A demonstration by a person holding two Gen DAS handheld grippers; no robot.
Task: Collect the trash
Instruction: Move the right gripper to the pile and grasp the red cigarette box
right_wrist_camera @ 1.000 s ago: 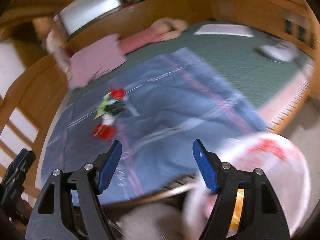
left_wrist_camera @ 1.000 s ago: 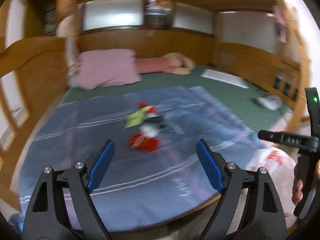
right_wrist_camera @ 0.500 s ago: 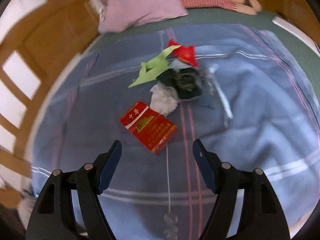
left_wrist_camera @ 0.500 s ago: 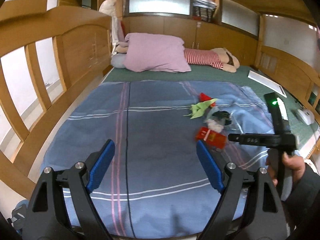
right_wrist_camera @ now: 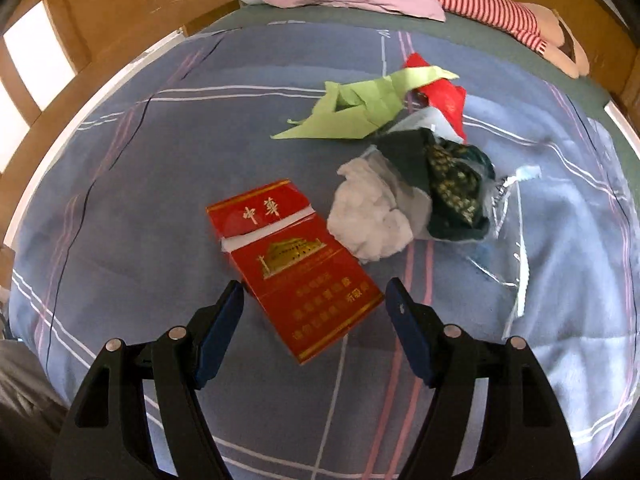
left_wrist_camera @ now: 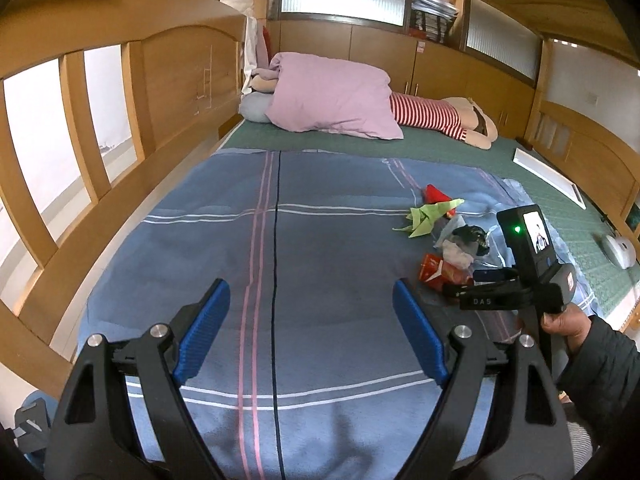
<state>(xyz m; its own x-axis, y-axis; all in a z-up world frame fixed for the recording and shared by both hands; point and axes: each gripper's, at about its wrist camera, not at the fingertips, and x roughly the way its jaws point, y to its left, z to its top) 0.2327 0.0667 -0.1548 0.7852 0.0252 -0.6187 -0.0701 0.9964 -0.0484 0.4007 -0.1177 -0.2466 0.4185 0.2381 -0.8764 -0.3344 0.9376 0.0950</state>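
A pile of trash lies on the blue blanket (right_wrist_camera: 140, 208): a red cigarette pack (right_wrist_camera: 296, 264), a crumpled white tissue (right_wrist_camera: 372, 216), a dark green wrapper (right_wrist_camera: 452, 188), folded green paper (right_wrist_camera: 356, 108), a red scrap (right_wrist_camera: 444, 96) and clear plastic film (right_wrist_camera: 516, 248). My right gripper (right_wrist_camera: 314, 328) is open, its jaws on either side of the pack's near end, just above it. My left gripper (left_wrist_camera: 308, 328) is open and empty over bare blanket, left of the pile (left_wrist_camera: 452, 240). The right gripper's body (left_wrist_camera: 516, 284) shows in the left wrist view.
A pink pillow (left_wrist_camera: 332, 96) and a striped doll (left_wrist_camera: 440, 116) lie at the bed's head. A wooden rail (left_wrist_camera: 100, 128) runs along the left side. A white device (left_wrist_camera: 620, 252) and a white flat board (left_wrist_camera: 548, 176) lie on the green mat at right.
My right gripper has moved forward and down onto the cigarette pack, which is now between its open jaws. The left gripper has stayed roughly in place over the blanket.
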